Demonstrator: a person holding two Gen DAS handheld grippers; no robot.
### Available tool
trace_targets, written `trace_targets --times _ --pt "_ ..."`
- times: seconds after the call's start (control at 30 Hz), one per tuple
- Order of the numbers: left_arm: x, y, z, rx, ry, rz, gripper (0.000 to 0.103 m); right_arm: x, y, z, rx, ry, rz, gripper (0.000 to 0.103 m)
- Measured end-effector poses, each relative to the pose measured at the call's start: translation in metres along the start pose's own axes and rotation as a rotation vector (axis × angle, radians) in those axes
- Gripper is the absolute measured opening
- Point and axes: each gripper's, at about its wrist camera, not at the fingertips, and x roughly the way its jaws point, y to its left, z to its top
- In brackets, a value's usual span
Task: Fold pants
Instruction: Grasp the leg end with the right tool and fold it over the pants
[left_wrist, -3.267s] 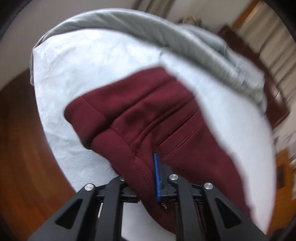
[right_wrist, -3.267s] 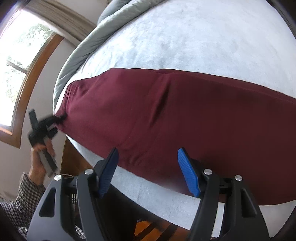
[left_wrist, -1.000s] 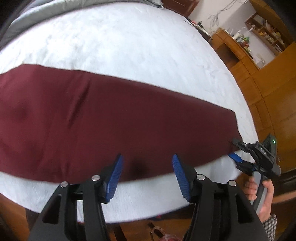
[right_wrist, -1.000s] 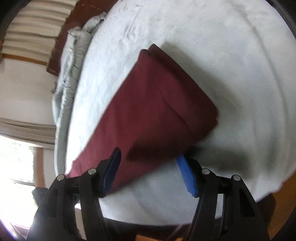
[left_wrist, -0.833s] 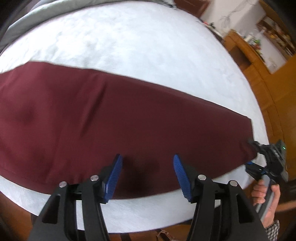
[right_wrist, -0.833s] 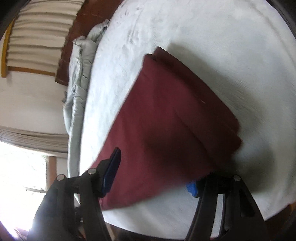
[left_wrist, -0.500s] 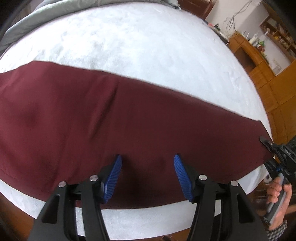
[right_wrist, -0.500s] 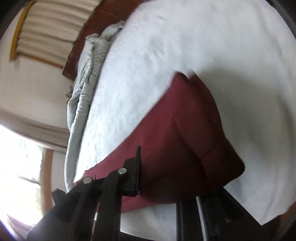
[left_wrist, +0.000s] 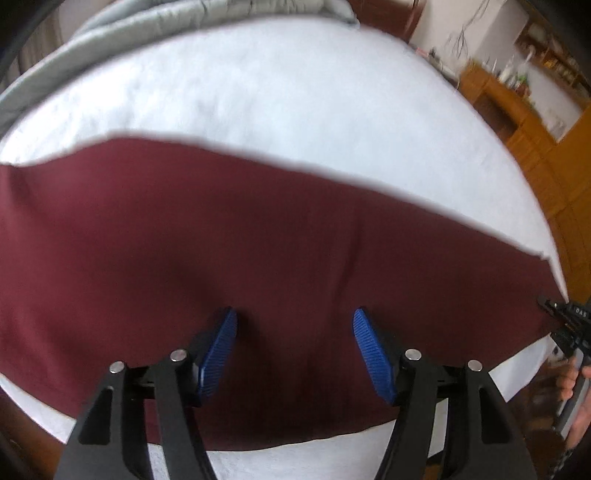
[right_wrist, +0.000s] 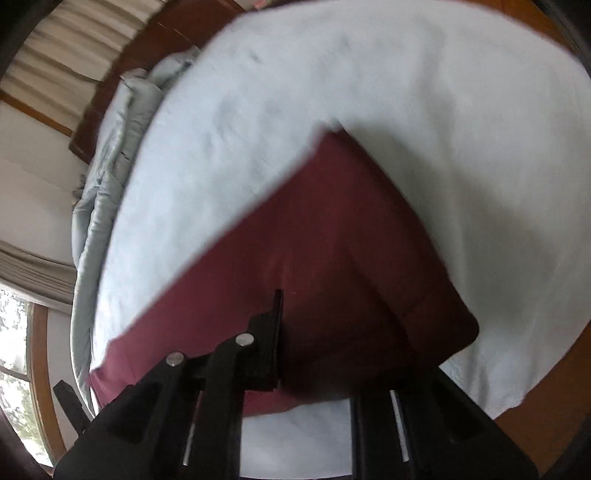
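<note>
Maroon pants (left_wrist: 258, 240) lie stretched in a long band across the white bed (left_wrist: 277, 92). My left gripper (left_wrist: 295, 332) hovers low over the band's middle near its front edge. Its jaws are opening, and the blue pads (left_wrist: 219, 350) do not press on the cloth under them. At the far right, my right gripper (left_wrist: 565, 321) holds the leg end, with a hand below it. In the right wrist view the leg end (right_wrist: 351, 277) is raised and doubled over, and my right gripper (right_wrist: 286, 365) is shut on it. The cloth hides its right finger.
A grey duvet (left_wrist: 155, 33) is bunched along the bed's far side (right_wrist: 107, 177). Wooden cabinets (left_wrist: 517, 122) stand past the bed's right edge. A window (right_wrist: 14, 369) and curtains are at the left. Wooden floor shows beyond the bed's near edge (right_wrist: 535, 424).
My right gripper has shut on the pants' leg end and lifted it, so that end now folds over. My left gripper has sunk closer to the cloth with its jaws a little wider.
</note>
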Motion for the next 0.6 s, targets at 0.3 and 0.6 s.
trace_targets --times 0.3,0.6 --pt "-0.015 -0.002 0.002 -0.021 -0.02 -0.03 0.068 -0.005 -0.003 -0.005 -0.004 0.019 0.035 0.045" --pt "-0.008 0.005 -0.002 -0.055 0.016 -0.066 0.072 -0.006 0.012 -0.009 -0.019 0.004 0.011 0.019"
